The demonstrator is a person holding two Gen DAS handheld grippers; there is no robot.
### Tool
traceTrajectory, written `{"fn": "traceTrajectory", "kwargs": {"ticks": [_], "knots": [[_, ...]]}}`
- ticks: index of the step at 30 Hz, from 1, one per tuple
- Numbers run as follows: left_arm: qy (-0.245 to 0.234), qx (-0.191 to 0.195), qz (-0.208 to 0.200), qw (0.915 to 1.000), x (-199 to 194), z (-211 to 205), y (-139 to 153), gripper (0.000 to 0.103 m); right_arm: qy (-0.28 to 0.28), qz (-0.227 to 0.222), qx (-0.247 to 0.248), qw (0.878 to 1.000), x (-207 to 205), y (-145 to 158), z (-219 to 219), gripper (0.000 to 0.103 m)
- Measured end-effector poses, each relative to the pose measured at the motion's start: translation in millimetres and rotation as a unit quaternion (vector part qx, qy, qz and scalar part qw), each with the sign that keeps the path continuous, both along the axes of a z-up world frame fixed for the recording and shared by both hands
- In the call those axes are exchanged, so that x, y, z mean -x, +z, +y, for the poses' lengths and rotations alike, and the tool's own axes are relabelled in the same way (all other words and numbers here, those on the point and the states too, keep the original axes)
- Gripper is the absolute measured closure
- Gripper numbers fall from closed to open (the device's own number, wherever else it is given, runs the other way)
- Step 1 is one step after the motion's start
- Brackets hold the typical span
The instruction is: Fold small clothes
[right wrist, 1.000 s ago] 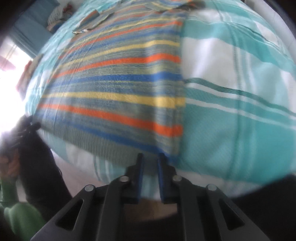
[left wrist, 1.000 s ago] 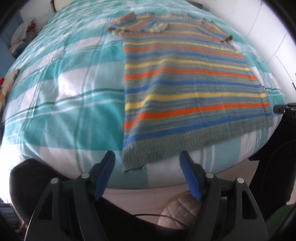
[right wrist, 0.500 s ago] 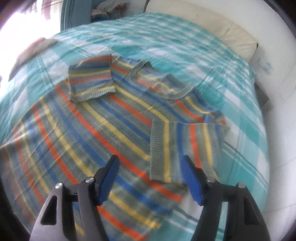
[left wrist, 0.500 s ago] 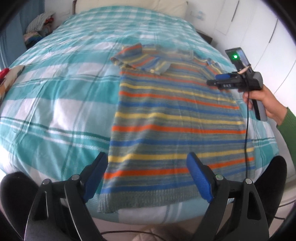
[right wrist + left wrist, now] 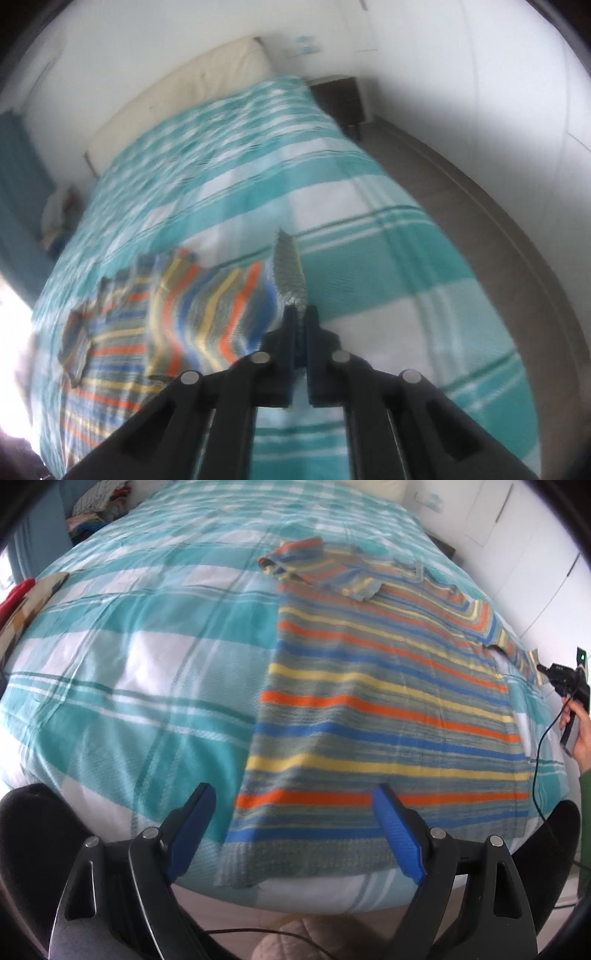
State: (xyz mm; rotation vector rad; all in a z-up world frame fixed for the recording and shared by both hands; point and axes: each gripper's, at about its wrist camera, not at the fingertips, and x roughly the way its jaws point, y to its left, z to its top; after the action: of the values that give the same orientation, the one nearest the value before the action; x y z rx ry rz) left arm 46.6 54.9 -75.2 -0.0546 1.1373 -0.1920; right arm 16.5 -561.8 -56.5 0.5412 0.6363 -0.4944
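A striped knit sweater [image 5: 388,701], orange, blue, yellow and grey, lies flat on the bed with its left sleeve [image 5: 321,568] folded in over the chest. My left gripper [image 5: 295,834] is open and empty above the sweater's bottom hem, near its left corner. My right gripper [image 5: 301,314] is shut on the grey ribbed cuff [image 5: 290,269] of the right sleeve [image 5: 221,306] and holds it up off the bed. In the left wrist view the right gripper [image 5: 565,675] shows at the far right edge beside the pulled-out sleeve.
The bed [image 5: 129,664] has a teal and white checked cover. Clothes [image 5: 96,517] are piled at its far left. A dark nightstand [image 5: 340,99] stands by the headboard [image 5: 177,88]. The floor [image 5: 480,206] runs along the bed's right side.
My right gripper has closed on the right sleeve's cuff and pulled it outward to the right, unfolding that sleeve from the chest. My left gripper stayed open and moved slightly closer to the hem.
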Motion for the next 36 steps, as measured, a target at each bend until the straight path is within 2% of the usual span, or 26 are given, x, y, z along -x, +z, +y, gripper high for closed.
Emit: {"fn": "traceTrajectory", "kwargs": {"ticks": [3,6,9,10,12,13,14,16,18,20,25,30,33,35,36], "knots": [[-0.024,-0.001,0.001,0.9997,-3,-27,4,0.015,-0.017,-0.043,-0.063,0.997,25,-25,-19,0.099],[-0.043,-0.005,-0.012,0.999,-1,-45,12,0.015,-0.03,-0.088,-0.132,0.987,36,-30,-32,0.099],[-0.054,-0.005,-0.011,0.9985,-1,-56,11,0.015,-0.027,-0.088,-0.129,0.987,39,-29,-31,0.09],[-0.056,-0.004,-0.007,0.9984,-1,-59,10,0.015,-0.022,-0.086,-0.146,0.985,39,-34,-33,0.08],[-0.058,-0.007,0.002,0.9983,-3,-63,6,0.015,-0.015,-0.076,-0.168,0.983,33,-42,-35,0.078],[-0.058,-0.009,0.004,0.9983,-2,-65,5,0.015,-0.017,-0.058,-0.156,0.986,31,-42,-33,0.092],[-0.058,-0.011,0.006,0.9983,-3,-67,4,0.015,-0.032,-0.044,-0.137,0.989,32,-39,-33,0.101],[-0.056,-0.013,0.006,0.9983,-3,-67,5,0.015,-0.054,-0.038,-0.117,0.991,39,-32,-30,0.101],[-0.054,-0.018,0.0,0.9984,-2,-66,7,0.015,-0.079,-0.011,-0.077,0.994,47,-26,-21,0.101],[-0.05,-0.026,-0.003,0.9984,-3,-64,7,0.015,-0.1,0.011,-0.059,0.993,54,-24,-15,0.102],[-0.042,-0.032,0.012,0.9985,-5,-56,1,0.016,-0.105,0.086,-0.034,0.99,38,-45,-18,0.102],[-0.038,-0.046,0.004,0.9982,7,-38,17,0.016,-0.12,0.082,-0.032,0.989,45,-44,-17,0.103],[-0.045,-0.031,-0.004,0.9985,11,-21,54,0.017,-0.139,0.087,-0.022,0.986,57,-37,-18,0.087],[-0.06,0.002,-0.034,0.9976,12,-14,99,0.016,-0.162,0.099,0.008,0.982,69,-26,-13,0.059],[-0.073,0.014,-0.056,0.9957,11,-14,124,0.015,-0.171,0.092,0.019,0.981,76,-18,-9,0.056]]}}
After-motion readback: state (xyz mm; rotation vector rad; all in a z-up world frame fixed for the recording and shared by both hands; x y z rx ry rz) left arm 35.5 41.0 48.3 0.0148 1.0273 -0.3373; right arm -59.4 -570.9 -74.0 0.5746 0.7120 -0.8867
